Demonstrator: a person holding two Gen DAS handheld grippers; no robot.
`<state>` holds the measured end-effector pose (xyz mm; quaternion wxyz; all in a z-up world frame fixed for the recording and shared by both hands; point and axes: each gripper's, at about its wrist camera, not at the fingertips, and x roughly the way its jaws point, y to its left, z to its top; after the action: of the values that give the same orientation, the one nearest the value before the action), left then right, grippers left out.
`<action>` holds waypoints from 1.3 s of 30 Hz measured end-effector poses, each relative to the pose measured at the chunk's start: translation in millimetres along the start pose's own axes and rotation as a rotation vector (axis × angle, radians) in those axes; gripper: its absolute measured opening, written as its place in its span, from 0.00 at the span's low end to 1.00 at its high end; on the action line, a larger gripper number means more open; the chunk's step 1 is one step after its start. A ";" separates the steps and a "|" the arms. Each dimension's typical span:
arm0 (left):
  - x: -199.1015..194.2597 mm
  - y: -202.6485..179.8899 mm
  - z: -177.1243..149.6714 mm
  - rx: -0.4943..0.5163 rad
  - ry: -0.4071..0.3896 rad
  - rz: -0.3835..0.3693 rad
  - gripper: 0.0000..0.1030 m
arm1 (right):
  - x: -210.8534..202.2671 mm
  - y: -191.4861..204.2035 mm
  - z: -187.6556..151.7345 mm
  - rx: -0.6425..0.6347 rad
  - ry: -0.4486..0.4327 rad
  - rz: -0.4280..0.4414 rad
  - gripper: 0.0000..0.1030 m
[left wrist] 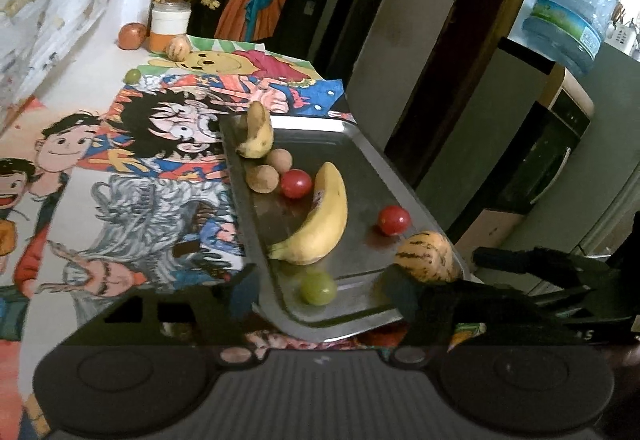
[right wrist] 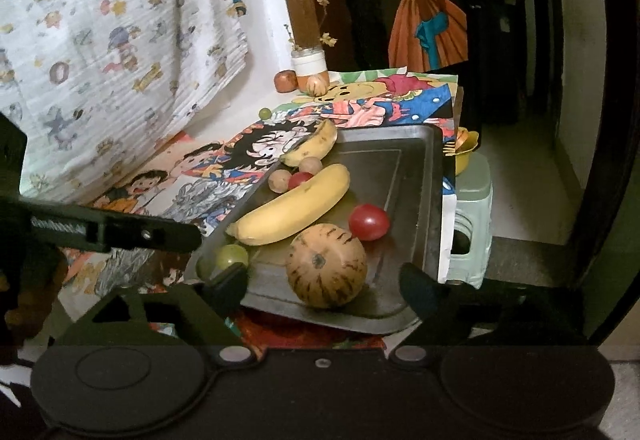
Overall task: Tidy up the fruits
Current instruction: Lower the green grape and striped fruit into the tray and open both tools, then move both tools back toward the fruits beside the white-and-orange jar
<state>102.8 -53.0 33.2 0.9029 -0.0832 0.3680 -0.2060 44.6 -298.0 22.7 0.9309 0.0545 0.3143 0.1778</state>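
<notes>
A metal tray (left wrist: 360, 156) (right wrist: 404, 168) lies on a cartoon-print cloth. It holds a big banana (left wrist: 320, 220) (right wrist: 292, 206), a small banana (left wrist: 256, 134) (right wrist: 312, 144), two brown round fruits (left wrist: 262, 178), two red tomatoes (left wrist: 394, 220) (right wrist: 368, 222), a green grape (left wrist: 318, 288) (right wrist: 232, 255) and a striped yellow melon (left wrist: 426, 256) (right wrist: 326, 266). My left gripper (left wrist: 324, 288) is open, over the tray's near end. My right gripper (right wrist: 324, 284) is open, its fingers on either side of the melon.
At the back of the table stand a jar with twigs (left wrist: 170, 22), an orange fruit (left wrist: 131, 36), another striped fruit (left wrist: 178, 47) and a loose grape (left wrist: 133, 75). A pale green stool (right wrist: 468, 224) stands right of the table. A water bottle (left wrist: 572, 8) sits far right.
</notes>
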 end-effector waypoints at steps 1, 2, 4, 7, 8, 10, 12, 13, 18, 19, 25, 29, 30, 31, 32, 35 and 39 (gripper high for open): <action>-3.3 0.5 -1.0 0.005 -0.001 0.007 0.81 | -2.8 2.2 0.0 -0.010 0.003 -0.008 0.88; -6.9 1.5 -2.1 0.013 -0.002 0.018 0.84 | -4.8 3.6 0.1 -0.015 0.005 -0.016 0.91; -12.5 3.2 -4.5 0.032 0.000 0.036 0.90 | -8.2 6.9 1.0 -0.028 0.010 -0.031 0.96; -15.6 2.5 -10.3 0.090 0.027 0.078 1.00 | -11.0 12.2 2.0 -0.053 0.019 -0.047 0.99; -15.6 1.8 -12.3 0.113 0.036 0.099 1.00 | -10.6 14.5 3.0 -0.067 0.030 -0.053 0.99; -15.4 1.2 -16.2 0.147 0.051 0.137 1.00 | -8.7 18.9 3.1 -0.095 0.054 -0.071 0.99; -16.9 1.9 -19.2 0.159 0.058 0.151 1.00 | -6.5 24.1 3.6 -0.131 0.074 -0.092 0.99; -17.6 2.1 -19.9 0.161 0.060 0.152 1.00 | -5.5 26.2 3.8 -0.149 0.082 -0.098 0.99; -19.7 3.9 -17.5 0.191 0.067 0.179 1.00 | -2.9 31.5 8.7 -0.194 0.095 -0.109 0.99; -20.2 4.6 -16.4 0.199 0.068 0.186 1.00 | -2.3 32.3 10.0 -0.201 0.099 -0.113 0.99; -21.4 14.2 -2.8 0.217 0.068 0.222 1.00 | -2.9 35.0 26.1 -0.254 0.118 -0.105 0.99; -24.9 22.4 13.1 0.201 0.057 0.255 1.00 | -13.0 35.1 50.5 -0.252 0.072 -0.045 0.99; -24.9 24.7 17.7 0.187 0.059 0.269 1.00 | -14.4 35.0 56.2 -0.247 0.061 -0.037 0.99; -24.9 27.2 23.0 0.171 0.059 0.284 1.00 | -15.1 35.0 62.0 -0.239 0.049 -0.031 0.99; -25.1 29.6 28.5 0.152 0.054 0.296 1.00 | -14.8 35.3 67.0 -0.231 0.038 -0.029 0.99; -26.0 35.2 42.4 0.113 0.033 0.310 1.00 | -11.4 36.7 80.0 -0.198 0.009 -0.022 0.99; -26.2 37.1 59.4 0.101 0.009 0.334 1.00 | -3.5 34.9 102.9 -0.110 0.005 0.011 0.99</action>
<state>139.0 -8.2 80.9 0.9259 0.0258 0.3700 -0.0716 93.9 -265.7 114.1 0.9307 0.0045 0.3061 0.2002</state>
